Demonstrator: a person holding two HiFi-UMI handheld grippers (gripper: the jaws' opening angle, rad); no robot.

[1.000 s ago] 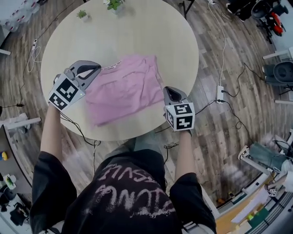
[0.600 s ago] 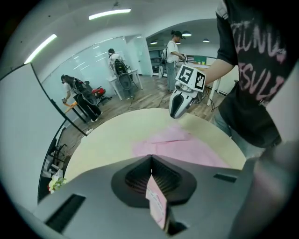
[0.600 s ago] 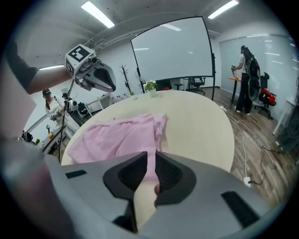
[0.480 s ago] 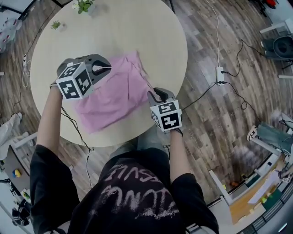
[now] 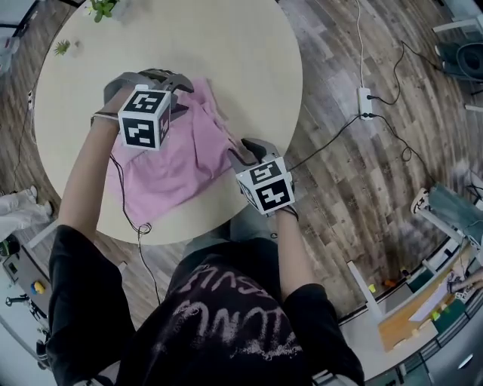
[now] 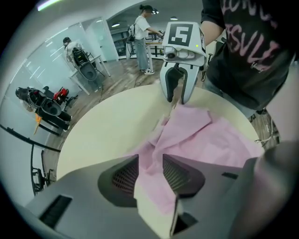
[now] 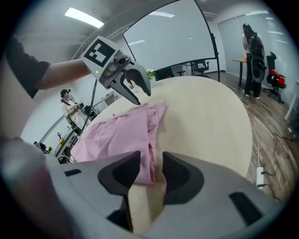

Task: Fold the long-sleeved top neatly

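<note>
The pink long-sleeved top (image 5: 170, 170) lies folded and rumpled on the round pale table (image 5: 241, 53). My left gripper (image 5: 172, 94) points steeply down at the top's far edge. In the left gripper view its jaws (image 6: 150, 173) have just been opening, and a ridge of pink cloth lies loose between them. My right gripper (image 5: 237, 155) is at the top's right edge, near the table's rim. Its jaws (image 7: 150, 172) have also just been opening, and the cloth's edge (image 7: 148, 168) lies between them without being pinched. Each gripper shows in the other's view: the right gripper (image 6: 176, 91) and the left gripper (image 7: 133, 84).
Two small potted plants (image 5: 102, 7) (image 5: 62, 47) stand at the table's far left. A black cable (image 5: 139, 226) hangs over the near rim. A power strip (image 5: 364, 102) and cables lie on the wooden floor at right. People stand far off in both gripper views.
The left gripper swung from the top's left side over to its far edge and sank. The right gripper dropped a little. Both pairs of jaws went from shut to parted.
</note>
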